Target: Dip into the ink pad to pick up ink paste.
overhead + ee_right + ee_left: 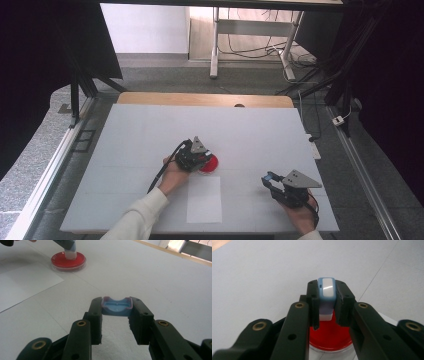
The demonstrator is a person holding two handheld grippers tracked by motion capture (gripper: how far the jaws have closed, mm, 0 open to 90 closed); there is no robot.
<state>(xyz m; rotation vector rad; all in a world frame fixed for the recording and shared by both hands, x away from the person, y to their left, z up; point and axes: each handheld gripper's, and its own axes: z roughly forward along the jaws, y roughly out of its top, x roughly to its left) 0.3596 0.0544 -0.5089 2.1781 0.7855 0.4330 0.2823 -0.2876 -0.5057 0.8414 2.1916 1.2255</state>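
left tongs [325, 312] clamped on stamp [326, 291], pressed into red ink dish [329, 336] | right tongs [116, 320] clamped on stamp cap [116, 307], well right of dish | inking underway | paper [204, 199] just below dish, unstamped

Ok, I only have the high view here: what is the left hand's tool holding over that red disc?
Observer: The left tongs are shut on a small blue-and-white block, held upright.
Operator: Is it touching the red disc?
Observer: It seems so. In the right gripper view its pale lower end sits on the red surface of a shallow, clear-rimmed dish.
Operator: And the right hand?
Observer: The right tongs are shut on a blue cap-like piece, its hollow side toward that camera.
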